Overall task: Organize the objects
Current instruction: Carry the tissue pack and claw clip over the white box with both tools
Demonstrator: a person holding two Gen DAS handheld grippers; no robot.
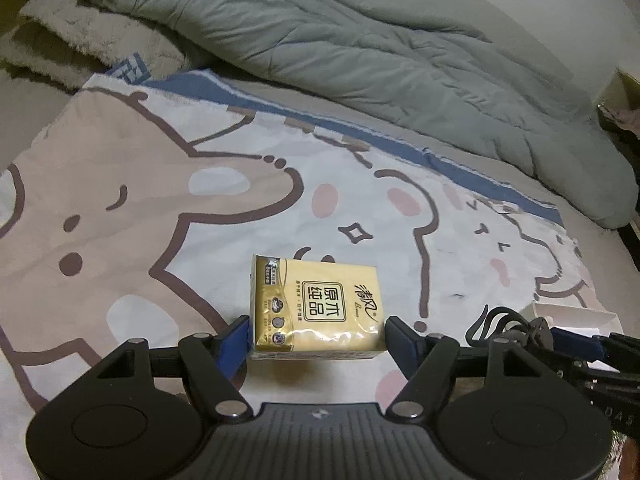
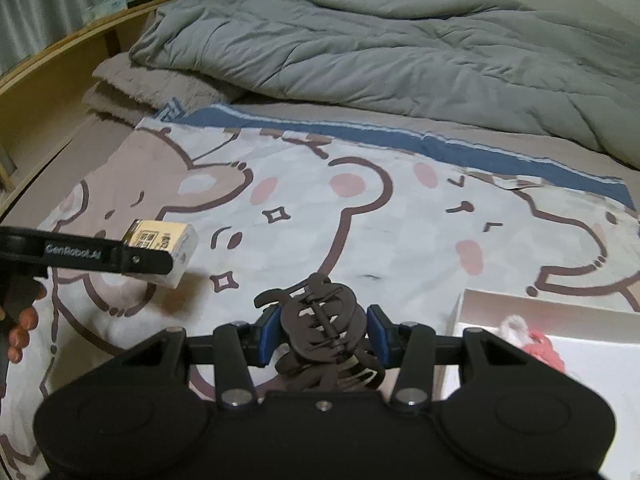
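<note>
Tissue pack [image 1: 316, 308] is clamped by the left gripper [image 1: 318, 334] above the blanket's [image 1: 120, 184] near edge; hair claw [image 2: 320, 328] is pinched by the right gripper [image 2: 322, 330], apparently for transfer to the white box [image 2: 520, 304] at the near right corner.

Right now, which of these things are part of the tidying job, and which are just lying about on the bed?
Part of the job:
- tissue pack, between the left claw pads
- dark hair clip, clamped in the right claw
- white box, holding something red and white

Just lying about:
- grey quilt
- bear-print sheet
- fluffy beige blanket
</note>
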